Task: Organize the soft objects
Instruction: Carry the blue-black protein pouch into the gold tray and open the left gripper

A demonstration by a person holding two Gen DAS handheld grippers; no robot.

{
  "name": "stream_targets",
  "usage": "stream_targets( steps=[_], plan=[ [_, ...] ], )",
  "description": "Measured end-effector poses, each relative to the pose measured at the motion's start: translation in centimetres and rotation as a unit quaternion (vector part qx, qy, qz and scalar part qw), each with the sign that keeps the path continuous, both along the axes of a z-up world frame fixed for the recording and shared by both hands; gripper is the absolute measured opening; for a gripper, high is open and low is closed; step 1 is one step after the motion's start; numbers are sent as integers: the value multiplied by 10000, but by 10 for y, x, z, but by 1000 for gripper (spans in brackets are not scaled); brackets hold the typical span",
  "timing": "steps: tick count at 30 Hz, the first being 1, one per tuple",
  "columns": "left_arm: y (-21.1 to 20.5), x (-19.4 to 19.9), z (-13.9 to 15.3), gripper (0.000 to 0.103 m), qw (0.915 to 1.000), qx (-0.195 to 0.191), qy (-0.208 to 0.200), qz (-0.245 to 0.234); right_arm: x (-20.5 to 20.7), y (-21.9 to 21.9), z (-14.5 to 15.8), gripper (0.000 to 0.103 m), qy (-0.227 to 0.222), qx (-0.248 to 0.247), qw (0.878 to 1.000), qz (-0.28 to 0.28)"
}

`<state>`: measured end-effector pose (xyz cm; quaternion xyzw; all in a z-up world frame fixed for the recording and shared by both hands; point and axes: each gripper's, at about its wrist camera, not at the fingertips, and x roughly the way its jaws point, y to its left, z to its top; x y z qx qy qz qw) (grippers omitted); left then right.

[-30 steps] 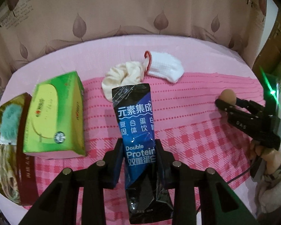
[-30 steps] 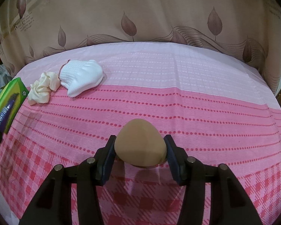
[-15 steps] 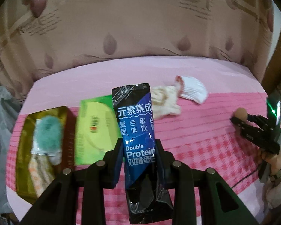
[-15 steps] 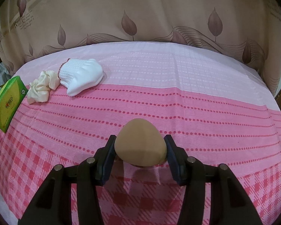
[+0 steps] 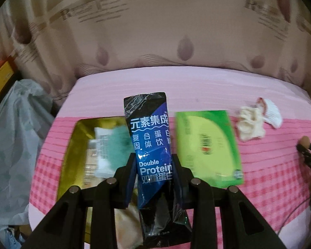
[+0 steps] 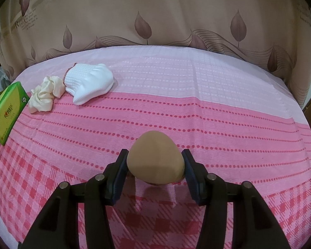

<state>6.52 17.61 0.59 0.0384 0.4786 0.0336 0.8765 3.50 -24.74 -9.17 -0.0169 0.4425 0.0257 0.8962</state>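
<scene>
Left gripper (image 5: 153,170) fingers clamp the sachet (image 5: 150,137) upright above the gold tray (image 5: 71,145), apparently for deposit there, while right gripper (image 6: 155,166) fingers pinch the sponge (image 6: 155,157) just over the tabletop (image 6: 217,124).

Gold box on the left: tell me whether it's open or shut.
Open. The gold box has no lid over it in the left wrist view, and a teal fluffy item and packets show lying inside.

You're in a home: a leaf-patterned curtain (image 6: 155,16) hangs behind a desk draped in a pink checked cloth (image 6: 217,124), with a tissue pack (image 6: 5,112) on it.
</scene>
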Motion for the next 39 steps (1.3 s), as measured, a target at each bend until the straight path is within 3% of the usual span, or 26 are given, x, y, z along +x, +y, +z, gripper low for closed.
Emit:
stream_targets(
  steps=[12,28,34,39],
  plan=[
    [68,13,-24,32,9992,5,244,311,0,0,0,49,-2,-26,10000,0],
    [97,31,-56,32,9978,-88,500,416,-1,-1,-1,49,-8,-64,10000,-13],
    [104,35,-60,38,9967,-166,571,551,0,0,-1,50,-9,-65,10000,-11],
    [108,28,-52,56,9955,-152,536,764,0,-1,-1,50,-7,-58,10000,-14]
  ],
)
